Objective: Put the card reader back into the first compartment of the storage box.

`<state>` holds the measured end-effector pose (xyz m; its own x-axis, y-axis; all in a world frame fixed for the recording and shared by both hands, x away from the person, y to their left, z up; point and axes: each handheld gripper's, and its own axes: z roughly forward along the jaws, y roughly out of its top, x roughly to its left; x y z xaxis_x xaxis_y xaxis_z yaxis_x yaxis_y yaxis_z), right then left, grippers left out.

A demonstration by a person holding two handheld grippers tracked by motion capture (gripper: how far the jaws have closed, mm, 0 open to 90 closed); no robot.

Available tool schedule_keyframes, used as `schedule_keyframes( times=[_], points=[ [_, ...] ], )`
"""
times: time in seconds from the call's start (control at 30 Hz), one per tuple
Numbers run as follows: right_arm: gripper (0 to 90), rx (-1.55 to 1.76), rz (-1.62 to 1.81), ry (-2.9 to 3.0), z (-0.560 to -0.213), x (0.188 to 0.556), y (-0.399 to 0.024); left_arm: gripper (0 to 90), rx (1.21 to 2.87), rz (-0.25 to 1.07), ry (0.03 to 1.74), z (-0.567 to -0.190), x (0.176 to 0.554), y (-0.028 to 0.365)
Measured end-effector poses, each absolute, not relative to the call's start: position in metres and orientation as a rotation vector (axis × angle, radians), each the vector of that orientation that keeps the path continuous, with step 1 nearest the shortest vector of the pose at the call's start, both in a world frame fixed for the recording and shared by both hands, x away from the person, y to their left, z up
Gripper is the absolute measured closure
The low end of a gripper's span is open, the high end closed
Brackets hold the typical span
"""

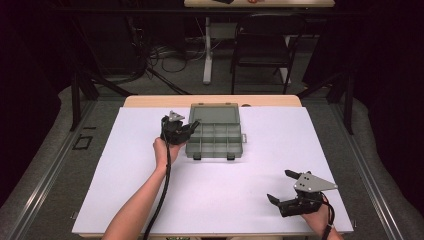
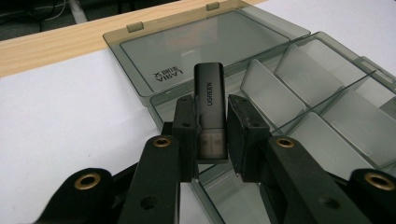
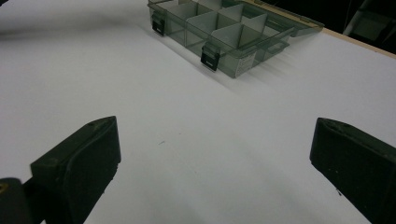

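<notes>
Overhead, the left gripper (image 1: 186,129) sits at the left edge of the smoky translucent plastic compartment box (image 1: 215,141) with its lid laid open, while the right gripper (image 1: 282,187) rests well apart near the white table's (image 1: 240,195) front right. Along the left gripper's jaws, the pads clamp a slim black UGREEN USB stick (image 2: 210,109) above the box's compartments. Along the right gripper's jaws, they stand wide with nothing between them, over bare table.

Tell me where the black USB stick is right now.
The USB stick is clamped between the left gripper's jaws, just above the left edge of the open compartment box on the white table.
</notes>
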<state>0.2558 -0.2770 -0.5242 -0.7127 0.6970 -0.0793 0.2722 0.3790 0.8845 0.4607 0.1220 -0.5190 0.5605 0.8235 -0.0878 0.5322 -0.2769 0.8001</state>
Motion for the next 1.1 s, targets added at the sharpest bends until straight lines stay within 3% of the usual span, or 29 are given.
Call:
schedule_keyframes(
  times=[0.33, 0.37, 0.47, 0.57, 0.67, 1.1],
  points=[
    [1.5, 0.838, 1.29, 2.203, -0.524, 0.256, -0.278, 73.5, 1.975, 0.438, 1.1, -0.524, 0.464, 0.119],
    [1.5, 0.838, 1.29, 2.203, -0.524, 0.256, -0.278, 69.0, 1.972, 0.435, 1.103, -0.524, 0.464, 0.119],
    [1.5, 0.839, 1.293, 2.202, -0.524, 0.256, -0.278, 41.8, 1.971, 0.443, 1.113, -0.523, 0.464, 0.12],
    [1.5, 0.844, 1.295, 2.198, -0.524, 0.256, -0.279, 25.8, 1.976, 0.439, 1.116, -0.519, 0.462, 0.122],
    [1.5, 0.843, 1.296, 2.199, -0.524, 0.256, -0.279, 15.9, 1.987, 0.419, 1.091, -0.514, 0.458, 0.123],
    [1.4, 0.855, 1.31, 2.216, -0.527, 0.256, -0.282, 0.3, 2.046, 0.433, 0.992, -0.494, 0.429, 0.131]
  ],
)
